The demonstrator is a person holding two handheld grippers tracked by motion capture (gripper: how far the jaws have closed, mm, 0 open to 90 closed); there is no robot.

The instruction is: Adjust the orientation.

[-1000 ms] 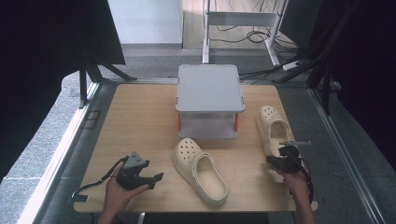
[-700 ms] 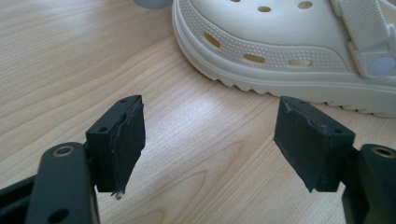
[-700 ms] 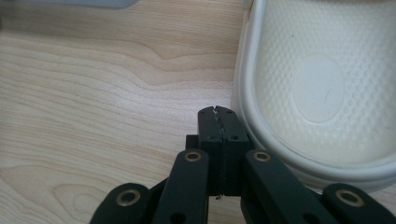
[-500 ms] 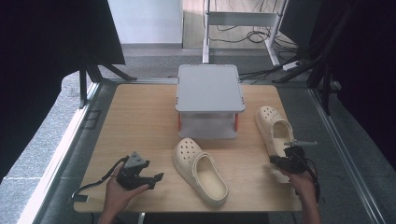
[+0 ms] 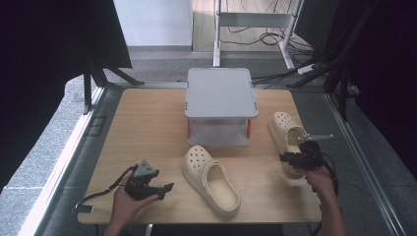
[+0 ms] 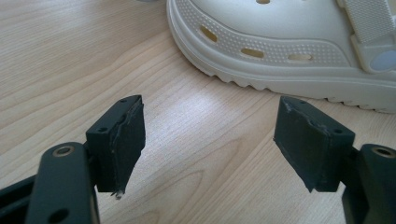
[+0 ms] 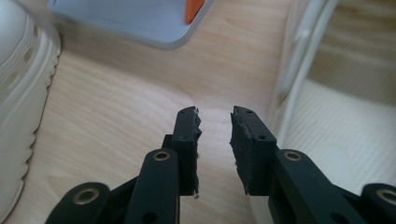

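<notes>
1. Beside the heel of the right-hand clog [image 5: 287, 135], my right gripper [image 5: 295, 160] hovers low over the table [image 5: 147, 128]; its jaws stand slightly apart, holding nothing, the clog's rim [image 7: 299, 70] just beside the outer jaw.
2. I judge the step in hand to be the approach to this clog; next I must shift the jaws astride the rim and close.
3. My left gripper [image 5: 147, 184] rests near the table's front, jaws wide apart and empty, facing the second clog [image 5: 211, 179], whose ribbed sole [image 6: 289, 79] lies near.
4. A grey two-tier stand [image 5: 220, 105] sits close behind both clogs; its corner [image 7: 140, 23] limits my forward reach.
</notes>
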